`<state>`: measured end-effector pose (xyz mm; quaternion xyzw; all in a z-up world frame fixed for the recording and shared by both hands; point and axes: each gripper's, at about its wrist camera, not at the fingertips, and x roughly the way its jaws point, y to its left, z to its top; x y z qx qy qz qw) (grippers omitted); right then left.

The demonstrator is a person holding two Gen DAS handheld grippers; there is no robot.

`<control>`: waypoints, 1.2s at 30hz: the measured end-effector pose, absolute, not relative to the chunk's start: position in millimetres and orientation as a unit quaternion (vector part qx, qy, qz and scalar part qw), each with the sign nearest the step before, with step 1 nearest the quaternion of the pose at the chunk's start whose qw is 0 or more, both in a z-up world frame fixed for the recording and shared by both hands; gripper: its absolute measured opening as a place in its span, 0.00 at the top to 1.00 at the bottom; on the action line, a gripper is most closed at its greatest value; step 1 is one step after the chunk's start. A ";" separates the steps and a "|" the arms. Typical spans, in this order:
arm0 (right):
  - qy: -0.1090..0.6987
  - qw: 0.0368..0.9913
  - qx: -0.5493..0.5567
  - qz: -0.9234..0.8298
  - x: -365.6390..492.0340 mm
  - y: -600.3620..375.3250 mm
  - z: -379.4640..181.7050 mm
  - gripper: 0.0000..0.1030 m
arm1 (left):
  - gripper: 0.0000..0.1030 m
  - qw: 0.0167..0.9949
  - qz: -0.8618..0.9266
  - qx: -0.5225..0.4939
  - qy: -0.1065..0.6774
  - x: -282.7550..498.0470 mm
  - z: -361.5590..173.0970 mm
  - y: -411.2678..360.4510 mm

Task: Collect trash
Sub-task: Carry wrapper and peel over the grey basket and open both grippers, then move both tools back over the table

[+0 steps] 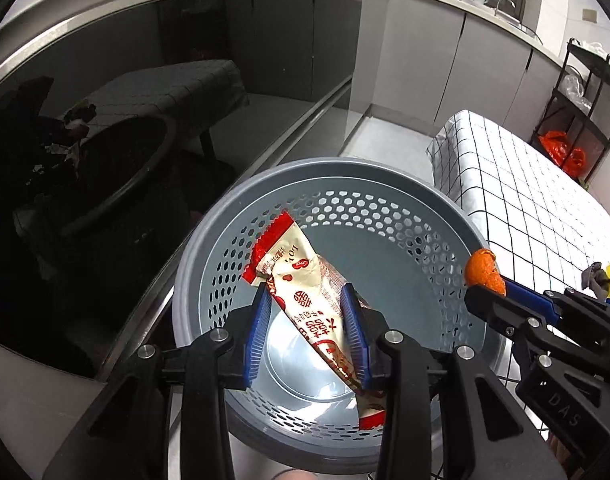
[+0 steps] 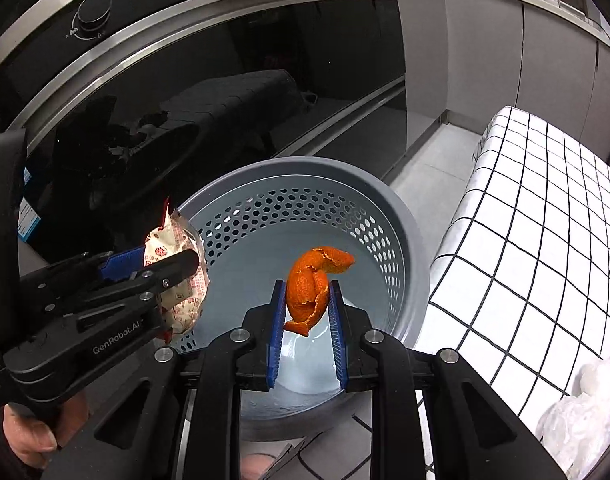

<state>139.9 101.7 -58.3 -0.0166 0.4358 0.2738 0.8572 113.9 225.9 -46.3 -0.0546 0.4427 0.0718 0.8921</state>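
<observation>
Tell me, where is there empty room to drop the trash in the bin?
The bin is bare inside: its pale floor, ringed by the holed wall, holds nothing. It is crowded above the rim: the left tool with the wrapper and the right tool with the orange peel hang side by side.

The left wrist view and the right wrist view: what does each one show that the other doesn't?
Only the left wrist view shows the black shelf rack with a red bag. Only the right wrist view shows the round knob and a hand. Both show the grey basket, the checked tablecloth, the left gripper with the wrapper between its pads, and the right gripper holding the orange peel.
</observation>
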 end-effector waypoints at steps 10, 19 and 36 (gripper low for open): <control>0.419 0.868 -0.003 0.266 139.1 90.1 -53.7 0.48 | 0.46 0.894 0.079 -0.055 0.437 111.5 -46.0 224.9; 0.419 0.869 -0.004 0.265 137.9 87.9 -52.3 0.48 | 0.44 0.894 0.081 -0.051 0.438 110.5 -45.6 225.0; 0.405 0.881 0.007 0.245 115.8 61.5 -40.7 0.47 | 0.39 0.903 0.072 -0.044 0.422 95.1 -27.6 212.9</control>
